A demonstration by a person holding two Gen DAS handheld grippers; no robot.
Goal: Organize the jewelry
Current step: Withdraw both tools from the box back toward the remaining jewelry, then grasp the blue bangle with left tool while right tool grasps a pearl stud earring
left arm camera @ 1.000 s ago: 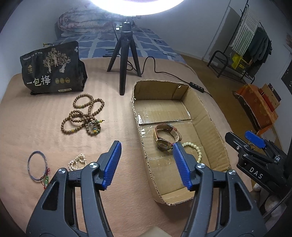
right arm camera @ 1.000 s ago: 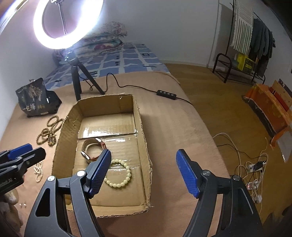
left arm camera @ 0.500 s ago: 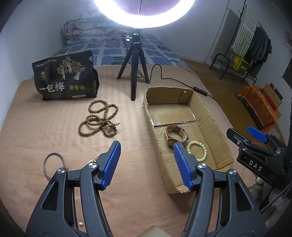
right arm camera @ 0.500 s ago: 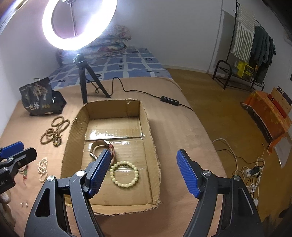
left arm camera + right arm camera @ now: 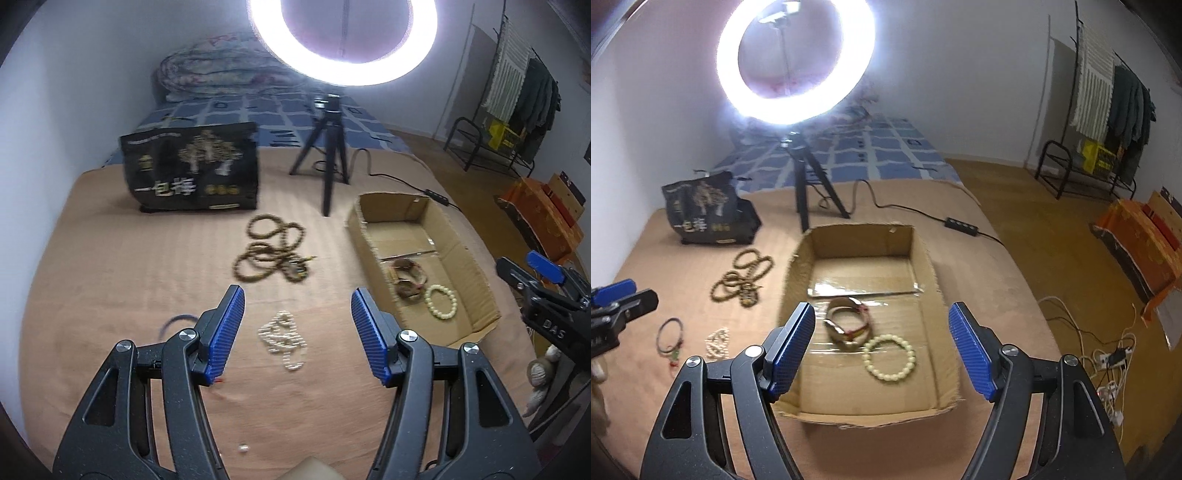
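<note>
Left gripper (image 5: pixel 297 334): is being held above the bed, to the left of the cardboard box (image 5: pixel 458 254); its jaws are being kept wide apart, with nothing between them.
Right gripper (image 5: pixel 882 350): is being held over the near part of the cardboard box; its jaws are likewise being kept apart and nothing is being gripped.
Cardboard box: is being seen open-topped on the tan bed cover (image 5: pixel 110 266), in front of the tripod (image 5: pixel 328 162).
Watch (image 5: pixel 847 323): is lying inside the box, near its middle, on the taped floor.
Pale bead bracelet (image 5: pixel 889 357): is lying inside the box, just beside the watch on the near side; whether the two are touching cannot be told.
White bead strand (image 5: pixel 283 339): is lying in a loose heap on the bed cover, to the left of the box, framed between the left gripper's jaws in the left wrist view.
Brown bead necklace (image 5: pixel 271 254): is lying coiled on the bed cover, left of the box, between the box and the black bag (image 5: pixel 192 168).
Thin bangle (image 5: pixel 669 336): is lying on the bed cover, well left of the box, beyond the white bead strand.
Ring light (image 5: pixel 796 59): is being shown lit on the tripod behind the box.
</note>
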